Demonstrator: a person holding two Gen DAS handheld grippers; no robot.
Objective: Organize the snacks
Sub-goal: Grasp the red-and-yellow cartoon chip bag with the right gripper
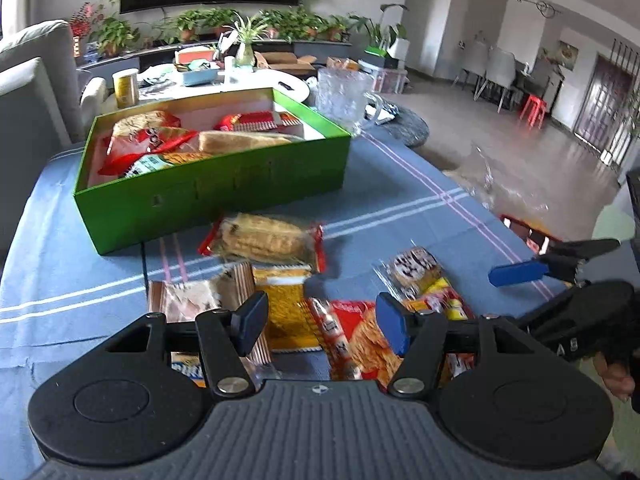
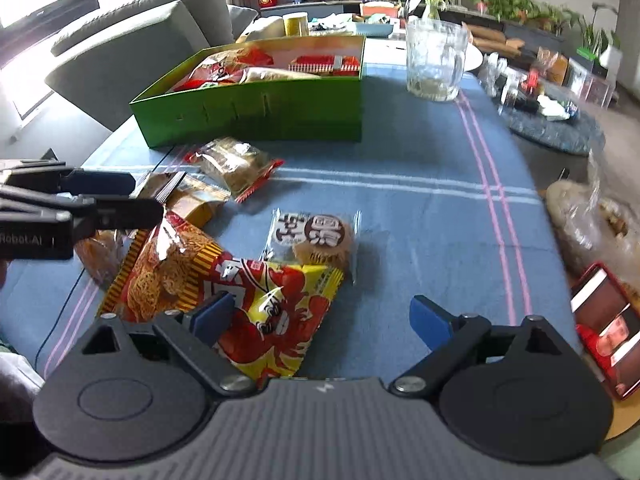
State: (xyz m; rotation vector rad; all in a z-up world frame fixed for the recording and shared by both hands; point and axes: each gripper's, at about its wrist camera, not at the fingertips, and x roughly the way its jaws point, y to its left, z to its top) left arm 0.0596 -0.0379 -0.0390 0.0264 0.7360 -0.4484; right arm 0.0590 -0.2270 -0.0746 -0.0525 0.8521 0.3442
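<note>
A green box (image 1: 224, 188) (image 2: 256, 116) with several snack packets inside stands at the far side of the blue tablecloth. Loose snacks lie in front of it: a clear packet of ridged cake (image 1: 266, 240), a round cake in a clear wrapper (image 2: 320, 240), a yellow-red crayfish bag (image 2: 276, 308) and a red noodle-snack bag (image 2: 168, 272). My left gripper (image 1: 322, 322) hovers open over a yellow packet (image 1: 284, 308) and the red bag, gripping nothing. My right gripper (image 2: 320, 318) is open wide, its left finger above the crayfish bag.
A glass mug (image 2: 436, 60) stands right of the box. A red carton (image 2: 604, 328) and a clear bag of bread (image 2: 592, 220) lie at the table's right edge. A grey sofa (image 2: 132, 36) is on the left and a cluttered white table (image 1: 248, 80) is behind.
</note>
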